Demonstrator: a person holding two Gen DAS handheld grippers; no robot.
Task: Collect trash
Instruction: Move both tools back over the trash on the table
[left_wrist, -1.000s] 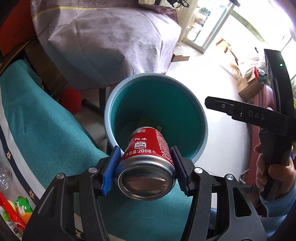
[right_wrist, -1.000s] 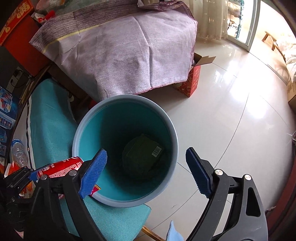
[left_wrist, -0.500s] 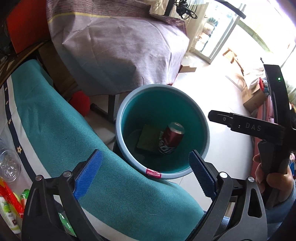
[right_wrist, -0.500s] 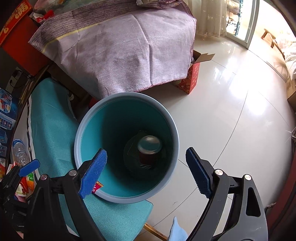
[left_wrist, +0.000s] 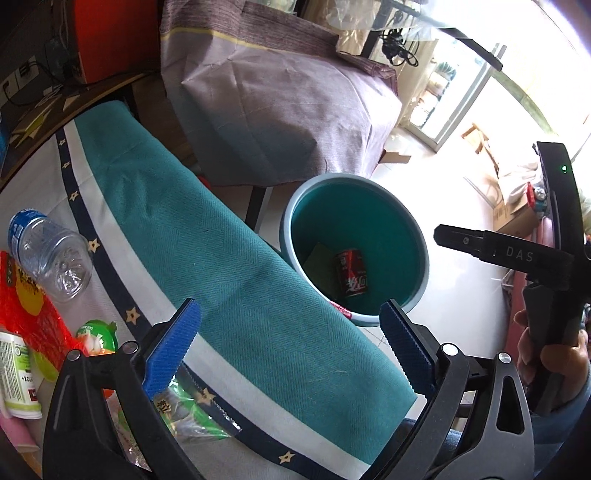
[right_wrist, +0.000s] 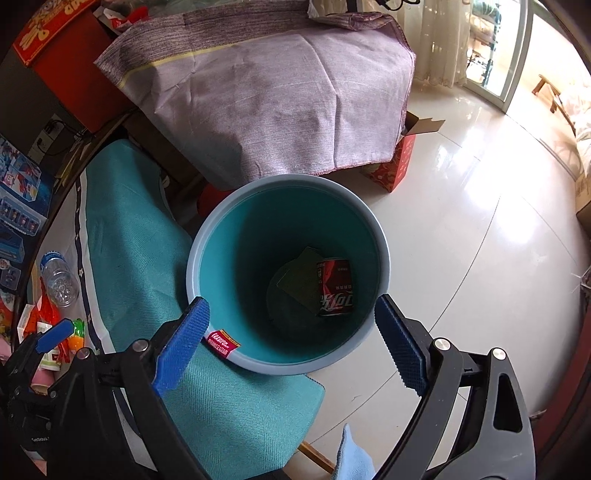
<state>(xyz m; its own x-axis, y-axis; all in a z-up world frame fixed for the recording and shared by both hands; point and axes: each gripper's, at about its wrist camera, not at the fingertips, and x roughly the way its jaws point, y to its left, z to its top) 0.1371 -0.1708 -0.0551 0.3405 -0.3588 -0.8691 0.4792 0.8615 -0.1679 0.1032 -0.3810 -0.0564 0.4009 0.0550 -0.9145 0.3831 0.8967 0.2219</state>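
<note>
Both grippers, left (left_wrist: 288, 343) and right (right_wrist: 291, 341), gape empty. Risk: bottle (left_wrist: 50, 254) rolls off bench (left_wrist: 258, 332) if nudged.

We see a teal cloth (left_wrist: 236, 258) with a white, star-dotted border over the table. Behind it, a purple sheet (right_wrist: 273, 96) drapes some bulky furniture. A red carton (right_wrist: 397, 164) with open flaps sits on the glossy white floor (right_wrist: 480, 258), beside the sheet's edge.
</note>
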